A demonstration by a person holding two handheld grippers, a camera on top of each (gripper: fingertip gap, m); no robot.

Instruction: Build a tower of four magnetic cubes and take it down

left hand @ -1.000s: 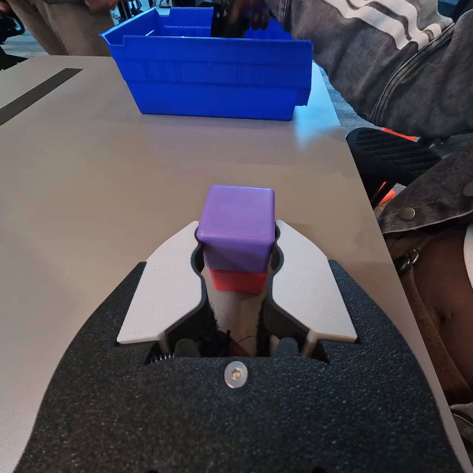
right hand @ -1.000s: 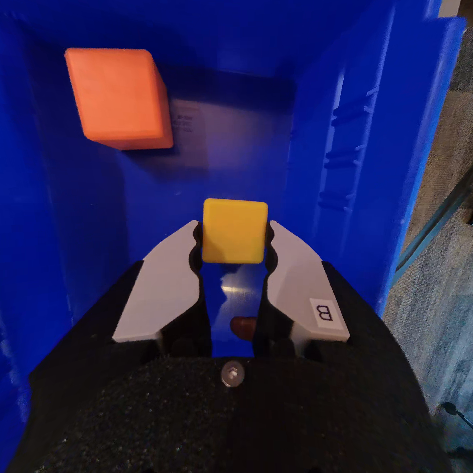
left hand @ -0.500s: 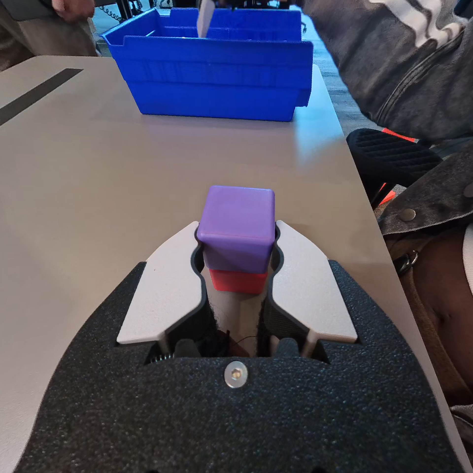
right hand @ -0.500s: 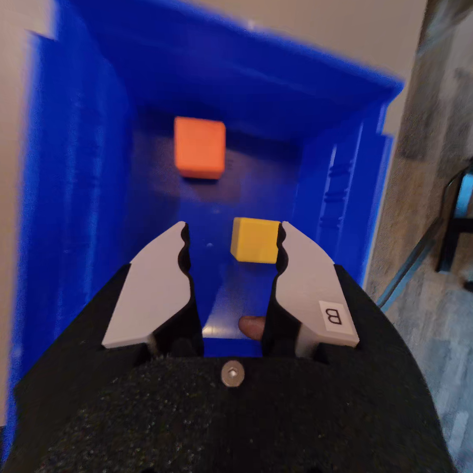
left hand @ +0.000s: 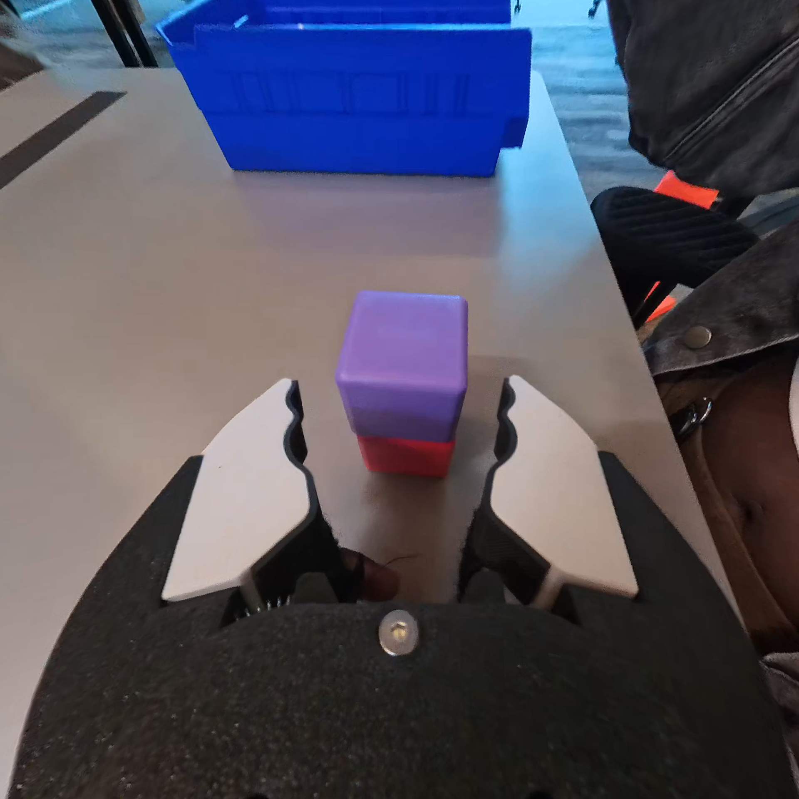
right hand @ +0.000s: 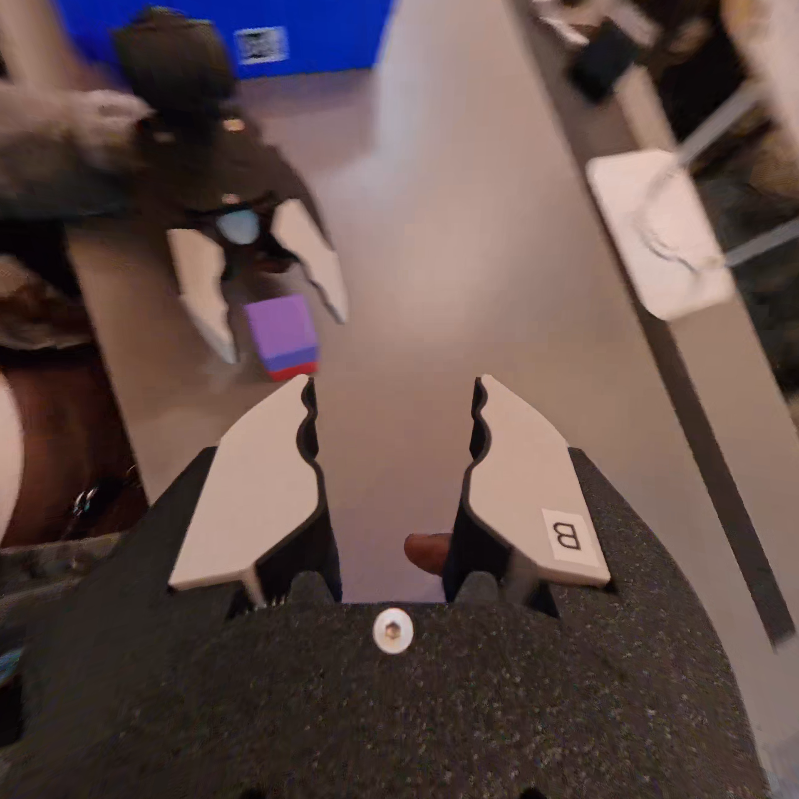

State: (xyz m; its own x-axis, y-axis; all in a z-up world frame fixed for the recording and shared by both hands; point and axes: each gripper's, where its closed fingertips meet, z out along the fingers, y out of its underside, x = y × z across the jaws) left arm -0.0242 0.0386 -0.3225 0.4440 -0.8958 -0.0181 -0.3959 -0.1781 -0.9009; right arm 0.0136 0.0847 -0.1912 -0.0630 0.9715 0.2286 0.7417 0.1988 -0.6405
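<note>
- Nearest, the left gripper (left hand: 400, 389) is standing wide open on the grey bench (left hand: 129, 281), its fingers (left hand: 259, 454) flanking the two-cube stack with bench showing on both sides, so nothing is being held.
- Between those fingers, the purple cube (left hand: 402, 359) is sitting squarely on the red cube (left hand: 406, 456), which is resting on the bench near its right edge.
- Judging by looks, the cubes are stiff, smooth, light plastic with rounded edges; they are probably a little slippery, and the magnets are likely tugging them together, so a lift of the top one may drag the red one up.
- Best hold, I think: two opposite flat side faces, mid-height, pads square to them.
- Over in its blurred view, the right gripper (right hand: 393, 380) is hanging open and bare above plain bench, with the stack (right hand: 283, 335) just beyond its left fingertip.
- Farthest, the blue bin (left hand: 354, 95) is standing at the far end of the bench; its contents are not showing.
- Two cubes stacked of four: whether building or dismantling, I cannot tell.
</note>
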